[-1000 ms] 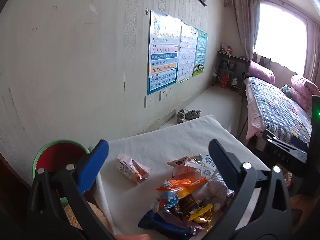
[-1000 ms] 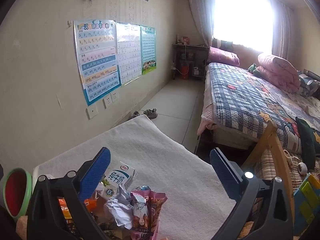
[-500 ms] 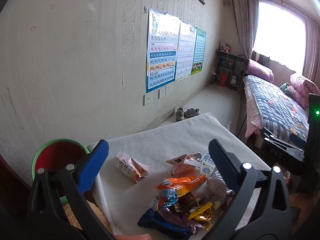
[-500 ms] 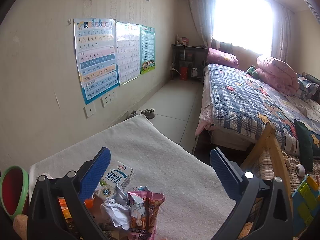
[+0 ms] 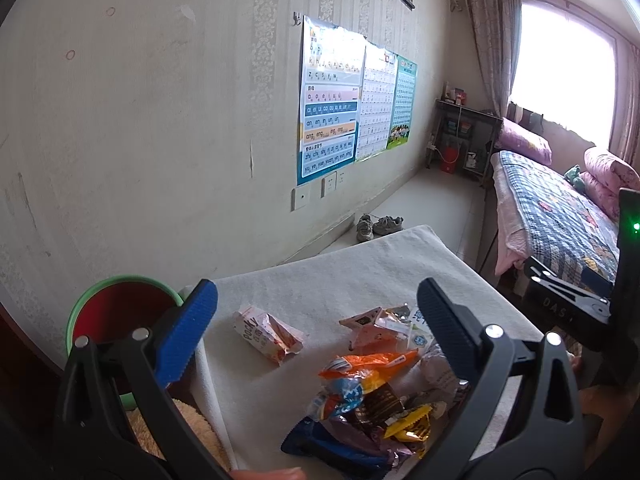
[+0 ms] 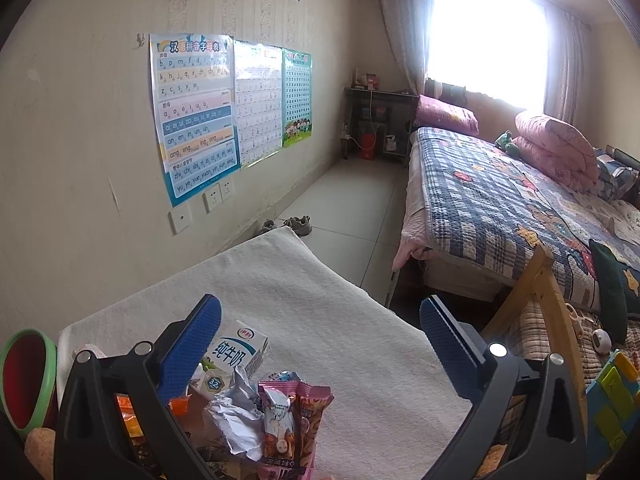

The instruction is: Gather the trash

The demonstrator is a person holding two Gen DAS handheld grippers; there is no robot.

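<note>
A white cloth-covered table [image 5: 360, 264] fills the lower middle of both views, its far edge running toward the wall with the posters and its right edge facing the quilted bed [image 6: 500, 200]. Off the table's left edge sits a round bin [image 5: 116, 312], green-rimmed and red inside, just beside the near left corner. The left gripper [image 5: 316, 320] hangs above the near part of the table with its jaws spread wide and nothing between them. The right gripper [image 6: 320, 332] is likewise wide apart and empty, over the near right stretch of cloth. The trash lies in a loose heap [image 5: 372, 400] at the table's near edge: orange, blue, brown and yellow wrappers overlapping one another. At the far side of that heap a white and blue milk carton [image 6: 236, 354] lies on its side, touching the crumpled silver foil [image 6: 236, 412] and, next to the foil, a pink snack packet [image 6: 292, 420]. Apart from the heap, toward the left edge, a small Pocky box [image 5: 266, 334] lies alone, tilted, its end torn open. Beyond the table's far edge a pair of shoes [image 5: 378, 226] rests on the floor by the wall.
</note>
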